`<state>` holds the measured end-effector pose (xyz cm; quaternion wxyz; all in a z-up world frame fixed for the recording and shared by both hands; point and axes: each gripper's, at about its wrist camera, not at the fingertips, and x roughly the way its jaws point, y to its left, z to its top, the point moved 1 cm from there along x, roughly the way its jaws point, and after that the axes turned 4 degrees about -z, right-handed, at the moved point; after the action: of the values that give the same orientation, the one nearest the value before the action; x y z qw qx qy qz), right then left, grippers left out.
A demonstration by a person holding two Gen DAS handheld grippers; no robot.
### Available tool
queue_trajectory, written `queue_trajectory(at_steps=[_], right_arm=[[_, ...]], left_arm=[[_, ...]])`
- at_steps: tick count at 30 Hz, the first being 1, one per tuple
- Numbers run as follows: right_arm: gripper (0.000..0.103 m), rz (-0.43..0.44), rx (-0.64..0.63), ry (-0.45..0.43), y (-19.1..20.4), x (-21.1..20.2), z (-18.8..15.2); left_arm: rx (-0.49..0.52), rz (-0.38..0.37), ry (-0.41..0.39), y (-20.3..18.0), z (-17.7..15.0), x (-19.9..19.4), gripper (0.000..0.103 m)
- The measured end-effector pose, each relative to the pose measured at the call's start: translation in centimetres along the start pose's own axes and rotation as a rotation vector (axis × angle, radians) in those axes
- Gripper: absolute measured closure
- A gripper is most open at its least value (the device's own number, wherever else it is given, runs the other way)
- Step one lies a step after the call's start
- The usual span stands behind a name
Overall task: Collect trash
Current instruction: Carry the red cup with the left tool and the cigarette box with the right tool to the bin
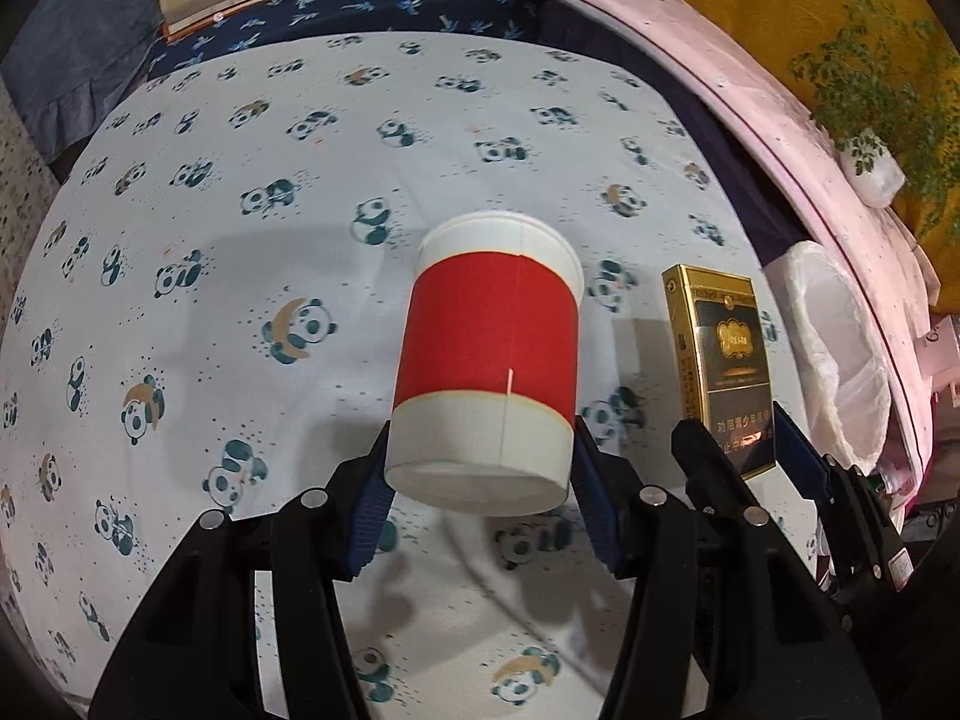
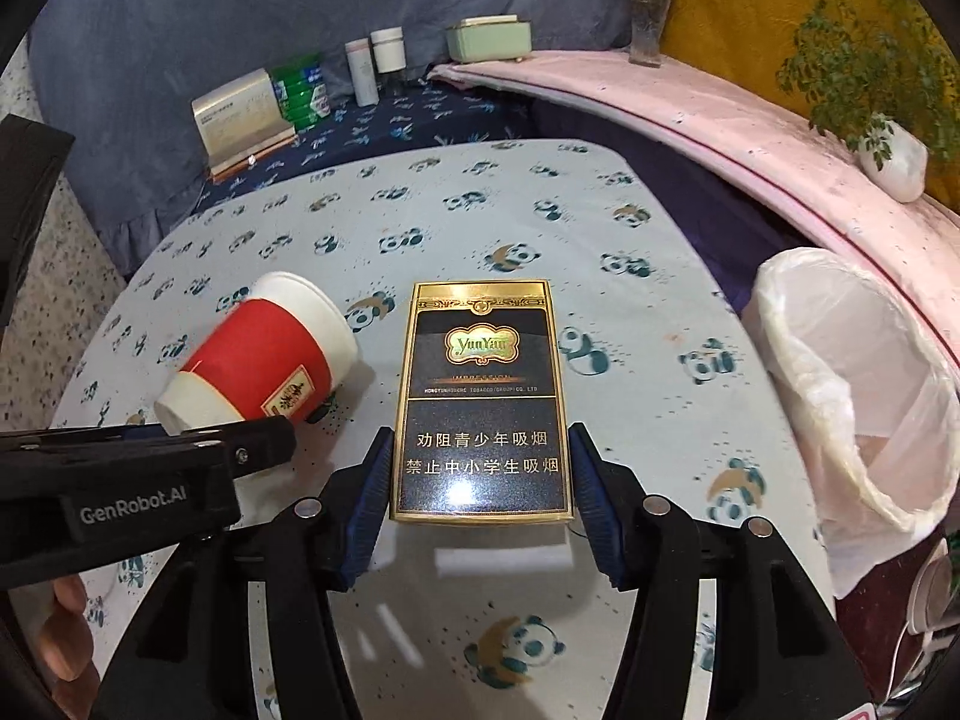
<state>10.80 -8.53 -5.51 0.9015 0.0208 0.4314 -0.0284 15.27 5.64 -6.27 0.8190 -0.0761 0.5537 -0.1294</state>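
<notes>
Paper cup (image 1: 486, 360) pinched at its base by left gripper (image 1: 480, 480), lifted over bench (image 1: 240, 180) | cigarette pack (image 2: 480, 396) clamped in right gripper (image 2: 480, 480) | beyond, lined trash bin (image 2: 852, 384) at bench edge, apparently empty | judged: both items collected, neither yet binned.

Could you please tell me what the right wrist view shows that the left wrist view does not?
Only the right wrist view shows the flower vase, the green box and the cup's label. Only the left wrist view shows the paper cup's base and seam. Both show the left gripper holding the cup, the right gripper holding the cigarette pack, and the lined bin.
</notes>
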Motion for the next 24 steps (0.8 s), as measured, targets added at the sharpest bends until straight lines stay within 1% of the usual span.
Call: queue_trajectory(at_steps=[11, 19, 24], right_arm=[[0.048, -0.043, 0.076, -0.029, -4.2, -2.9, -1.4], [0.048, -0.076, 0.143, -0.095, -7.7, -6.1, -1.8], [0.048, -0.096, 0.187, -0.127, -10.0, -7.8, -1.9]], left_arm=[[0.074, -0.03, -0.027, -4.2, -0.9, -1.8, 0.051], [0.147, -0.053, -0.044, -8.2, -1.3, -2.9, 0.051], [0.21, -0.074, -0.049, -11.5, -1.5, -3.2, 0.051]])
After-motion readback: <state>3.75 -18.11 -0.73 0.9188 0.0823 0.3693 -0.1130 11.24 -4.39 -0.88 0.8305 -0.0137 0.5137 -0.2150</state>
